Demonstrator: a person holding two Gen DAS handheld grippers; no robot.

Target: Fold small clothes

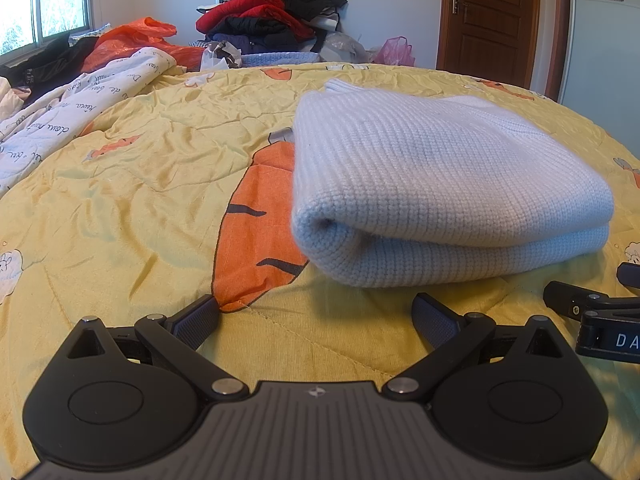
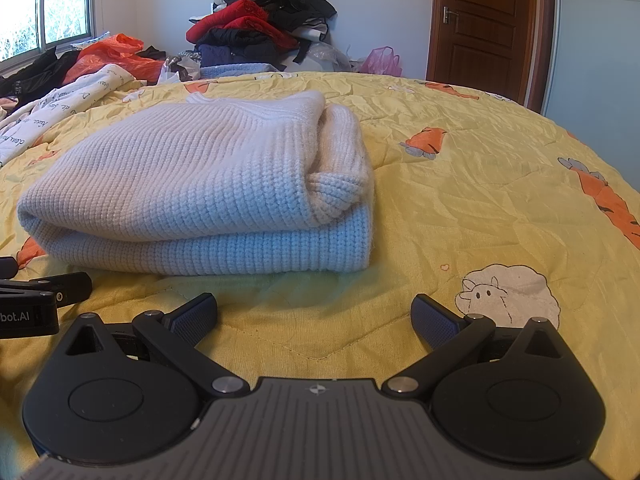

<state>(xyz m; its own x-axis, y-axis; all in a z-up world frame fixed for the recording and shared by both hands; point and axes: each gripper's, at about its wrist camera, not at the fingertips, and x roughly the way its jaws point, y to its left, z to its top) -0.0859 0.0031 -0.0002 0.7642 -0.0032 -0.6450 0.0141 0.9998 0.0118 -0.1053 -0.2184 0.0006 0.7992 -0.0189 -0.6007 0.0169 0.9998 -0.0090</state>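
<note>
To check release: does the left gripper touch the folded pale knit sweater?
Apart. In the left wrist view, the open left gripper shows yellow quilt before the folded pale knit sweater.

1. One folded sweater [image 1: 440,184] at the bed's [image 1: 152,184] middle.
2. Two hand-held grippers: left [image 1: 316,314], right [image 2: 314,314], both at 6 o'clock.
3. One clothes pile [image 1: 272,12] at 12 o'clock.
4. One door [image 1: 490,20] at 1 o'clock.
5. One window [image 1: 40,4] at 10 o'clock.

Bed covered by yellow quilt [image 1: 160,184], carrot and sheep print, creased. Folded white knit sweater [image 1: 436,184] lies on it toward 1 o'clock in left wrist view. White lettered blanket [image 1: 76,116] at 10 o'clock edge.
</note>
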